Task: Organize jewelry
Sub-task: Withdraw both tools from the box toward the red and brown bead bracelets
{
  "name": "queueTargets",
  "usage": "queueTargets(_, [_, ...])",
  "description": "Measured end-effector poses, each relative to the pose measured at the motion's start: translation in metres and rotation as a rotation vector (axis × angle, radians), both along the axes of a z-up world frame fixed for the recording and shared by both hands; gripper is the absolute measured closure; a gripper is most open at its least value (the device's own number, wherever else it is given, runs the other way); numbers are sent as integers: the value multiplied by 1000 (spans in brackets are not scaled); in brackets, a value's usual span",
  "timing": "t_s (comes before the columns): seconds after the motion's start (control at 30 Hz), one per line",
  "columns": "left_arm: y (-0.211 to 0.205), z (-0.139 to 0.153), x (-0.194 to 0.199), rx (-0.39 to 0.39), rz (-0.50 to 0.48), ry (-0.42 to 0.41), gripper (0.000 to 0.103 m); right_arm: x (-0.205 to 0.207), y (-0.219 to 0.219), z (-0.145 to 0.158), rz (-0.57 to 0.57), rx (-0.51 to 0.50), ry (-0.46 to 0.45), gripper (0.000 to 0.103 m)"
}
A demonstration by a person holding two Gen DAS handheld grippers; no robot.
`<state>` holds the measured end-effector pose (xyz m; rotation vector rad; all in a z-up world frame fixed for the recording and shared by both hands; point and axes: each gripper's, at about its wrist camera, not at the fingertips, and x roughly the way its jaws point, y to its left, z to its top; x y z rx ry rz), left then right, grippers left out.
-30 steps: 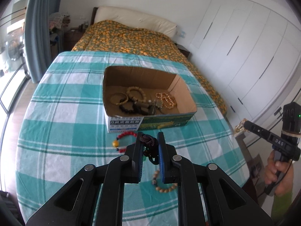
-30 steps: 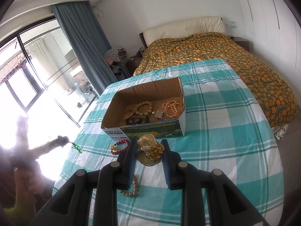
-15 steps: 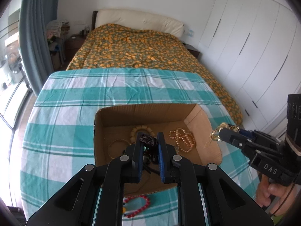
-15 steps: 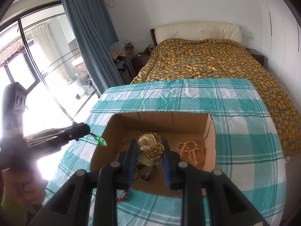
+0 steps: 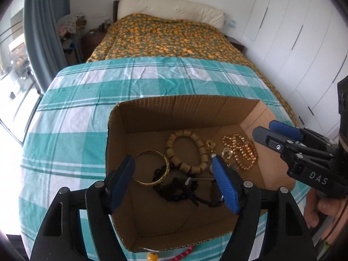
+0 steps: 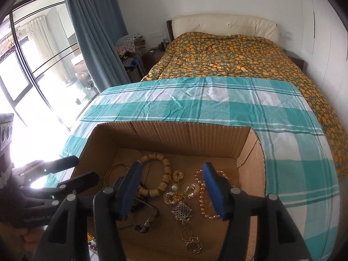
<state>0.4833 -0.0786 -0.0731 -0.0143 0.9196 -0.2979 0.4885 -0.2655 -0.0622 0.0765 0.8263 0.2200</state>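
Corrugated brown cardboard makes up the open box [image 5: 182, 108] that sits on the teal-and-white checked cloth covering the surface [image 5: 71, 113], and both pairs of tongs hang over it, angled down into its hollow. The left tongs [image 5: 174, 182] have just been opening; their blue pads stand wide apart with nothing pressed between them, and below the gap a dark beaded piece with a tassel [image 5: 178, 187] lies loose on the box floor. The right tongs [image 6: 171, 189] have also just been opening and stand apart, gripping nothing; under them a cluster of gold chain and pendants [image 6: 180, 198] rests on the cardboard, with a filigree square pendant [image 6: 181, 210] and a knot of thin rings [image 6: 193, 242] lying nearer the front wall.

Also inside the box: a wooden bead bracelet [image 5: 187, 150] toward the back, a gold bangle [image 5: 152, 169] touching the dark beads, and an amber bead strand [image 5: 241, 152] on the right side. A dark folded object that might be a watch or clasp [image 6: 145, 217] lies just beside the gold cluster; I cannot tell which.

Outside the box, against its near wall, a red bead bracelet with a yellow bead [image 5: 174, 254] lies on the cloth. A hand [image 5: 322, 206] grips the right tool's handle at the edge of the left view. Beyond the surface stands a bed with an orange-patterned quilt [image 6: 235, 52].
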Motion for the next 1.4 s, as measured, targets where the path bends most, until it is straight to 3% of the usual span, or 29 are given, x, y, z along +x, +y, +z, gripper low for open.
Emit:
queueTargets(0.1, [5, 5, -23, 6, -5, -30, 22, -26, 2, 7, -1, -58, -56, 33])
queueTargets(0.37, [30, -4, -112, 38, 11, -88, 15, -126, 3, 9, -29, -130, -142, 31])
queueTargets(0.53, [51, -25, -173, 61, 52, -73, 14, -190, -4, -8, -76, -130, -128, 31])
queueTargets(0.87, [80, -50, -252, -11, 142, -19, 14, -296, -5, -53, -158, -171, -101, 31])
queueTargets(1.1, [97, -63, -273, -29, 182, 1, 14, -333, -4, -73, -179, -159, -87, 31])
queueTargets(1.4, [108, -63, -292, -40, 205, -12, 14, -346, 7, -70, -157, -156, -116, 31])
